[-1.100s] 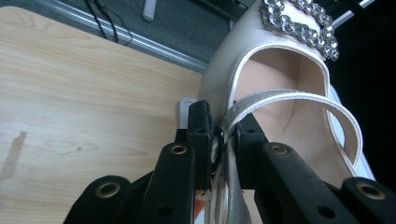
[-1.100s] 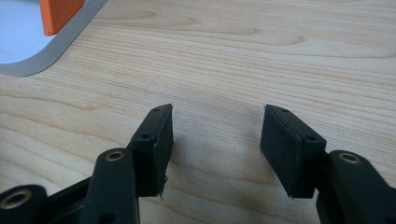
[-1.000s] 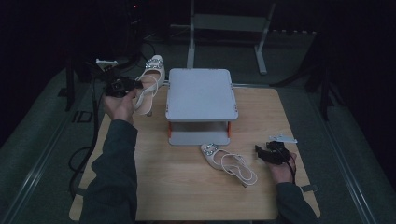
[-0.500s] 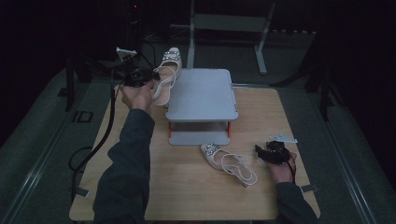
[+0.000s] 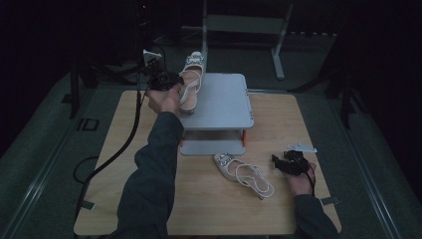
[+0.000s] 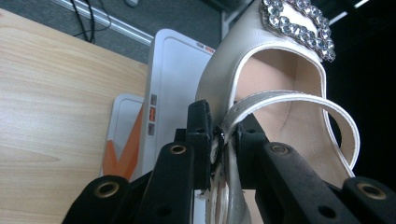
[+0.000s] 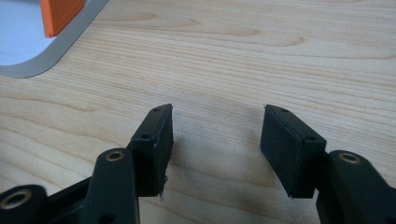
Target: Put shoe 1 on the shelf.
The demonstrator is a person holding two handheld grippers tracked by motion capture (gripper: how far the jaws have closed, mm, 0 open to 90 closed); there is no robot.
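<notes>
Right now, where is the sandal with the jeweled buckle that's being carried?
In the high view the held sandal is clamped in the left gripper, over the far-left corner of the grey shelf.

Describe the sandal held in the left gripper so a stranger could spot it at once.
Start at the grey two-tier stand at the middle of the wooden table. At its top shelf's far left corner the left gripper clamps a cream sandal with a rhinestone buckle. Unlike its twin lying flat in front of the stand, this one is lifted.
</notes>
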